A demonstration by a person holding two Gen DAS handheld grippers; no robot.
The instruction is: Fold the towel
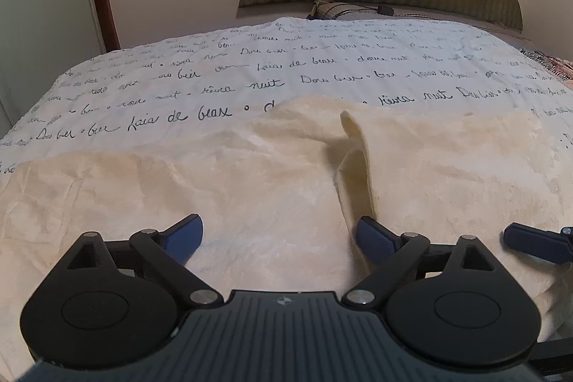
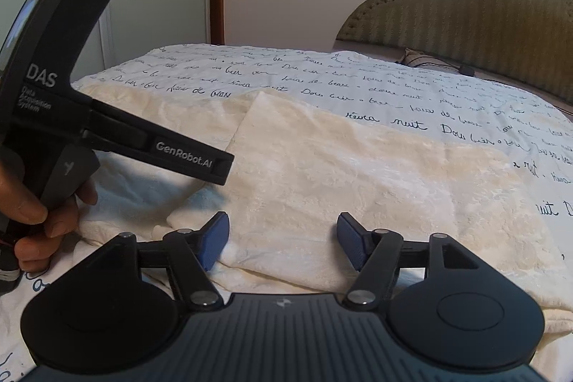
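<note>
Across the near edge of the bed, on that white quilt with the handwriting print, our cream towel lies with its long axis running along the edge, one flap already folded over the right half. Both tongs sit right at its near hem. Left tongs are spread wide, nothing between the pads. Right tongs are open too, empty, hovering over the folded layer's near edge. We'd guess the right hand is closer to that double layer for the next fold.
</note>
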